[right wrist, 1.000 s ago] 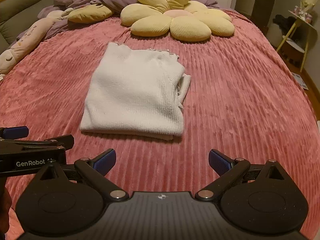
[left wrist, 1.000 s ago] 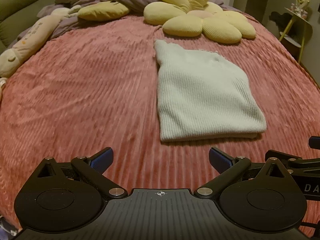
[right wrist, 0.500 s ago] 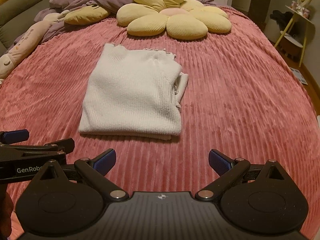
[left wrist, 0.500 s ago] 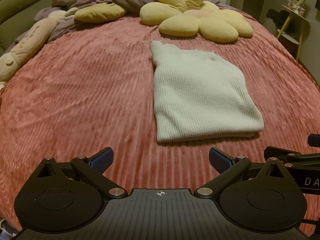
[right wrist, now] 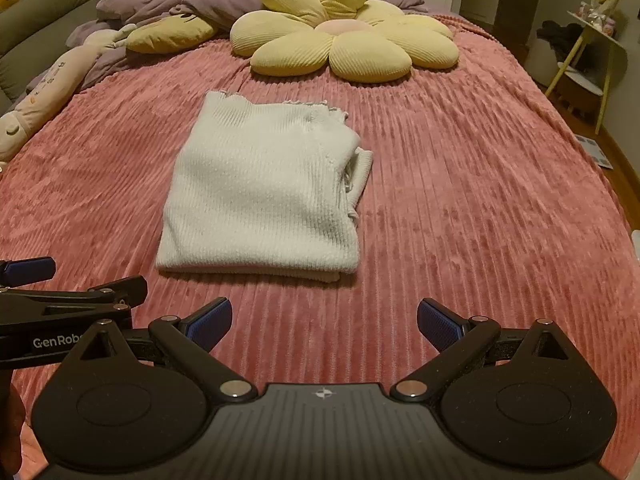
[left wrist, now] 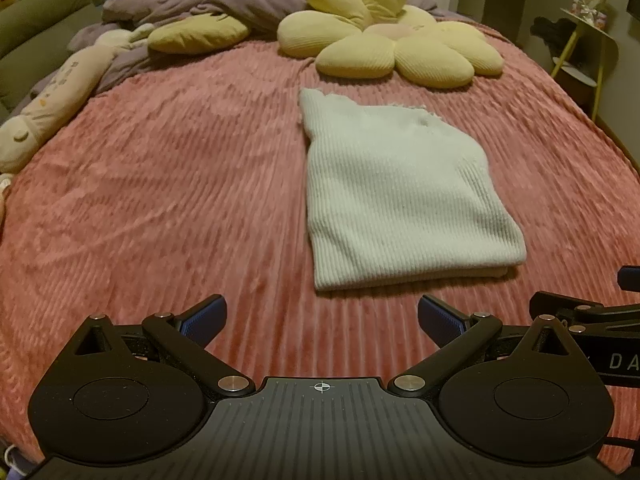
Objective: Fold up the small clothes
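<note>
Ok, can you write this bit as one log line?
folded white ribbed knit top: flat on pink bedspread | left gripper: open, empty | right gripper: open, empty

You're in a home bedroom: a wide bed w/ a pink ribbed plush blanket (right wrist: 460,184), a yellow flower-shaped cushion (right wrist: 344,36) near the head, a rumpled purple duvet (right wrist: 188,0) behind it, and a long cream plush bolster (left wrist: 52,104) along the left edge. A yellow-legged side table (right wrist: 596,48) stands at right, w/ white closet doors at the back.
</note>
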Demonstrator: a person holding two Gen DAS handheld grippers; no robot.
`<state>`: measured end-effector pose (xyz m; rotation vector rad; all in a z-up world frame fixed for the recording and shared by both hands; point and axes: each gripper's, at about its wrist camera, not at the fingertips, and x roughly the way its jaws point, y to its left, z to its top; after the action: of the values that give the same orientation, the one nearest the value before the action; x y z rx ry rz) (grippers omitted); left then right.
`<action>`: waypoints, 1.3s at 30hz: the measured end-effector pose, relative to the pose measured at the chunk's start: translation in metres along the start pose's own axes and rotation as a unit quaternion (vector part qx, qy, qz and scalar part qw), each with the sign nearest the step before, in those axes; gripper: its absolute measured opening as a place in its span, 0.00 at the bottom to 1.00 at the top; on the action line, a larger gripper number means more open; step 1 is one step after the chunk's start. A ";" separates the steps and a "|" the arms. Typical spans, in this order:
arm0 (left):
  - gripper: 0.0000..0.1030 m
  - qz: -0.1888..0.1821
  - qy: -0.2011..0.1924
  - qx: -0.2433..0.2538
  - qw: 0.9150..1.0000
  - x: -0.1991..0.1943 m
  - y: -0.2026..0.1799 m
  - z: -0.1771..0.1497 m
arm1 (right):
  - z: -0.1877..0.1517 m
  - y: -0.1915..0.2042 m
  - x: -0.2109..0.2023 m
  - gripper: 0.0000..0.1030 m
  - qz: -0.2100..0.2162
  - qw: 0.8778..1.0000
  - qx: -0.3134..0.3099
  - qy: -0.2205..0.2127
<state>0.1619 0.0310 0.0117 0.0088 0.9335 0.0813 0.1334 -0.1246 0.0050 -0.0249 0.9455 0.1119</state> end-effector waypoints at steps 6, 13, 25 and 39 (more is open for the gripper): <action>1.00 0.002 0.000 -0.001 1.000 -0.001 0.000 0.000 | 0.000 -0.001 0.000 0.96 -0.001 1.000 0.002 0.000; 1.00 0.003 -0.002 0.000 1.000 -0.002 0.002 0.001 | 0.000 -0.002 0.000 0.96 -0.001 1.000 0.001 0.001; 1.00 0.009 0.000 0.002 1.000 -0.001 0.003 0.003 | 0.001 -0.004 0.001 0.96 -0.001 1.000 0.000 0.002; 1.00 0.011 0.001 0.005 1.000 0.000 0.000 0.004 | 0.001 -0.004 0.000 0.96 -0.002 1.000 0.001 0.001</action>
<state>0.1651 0.0314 0.0143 0.0293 0.9351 0.0968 0.1350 -0.1280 0.0055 -0.0259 0.9482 0.1065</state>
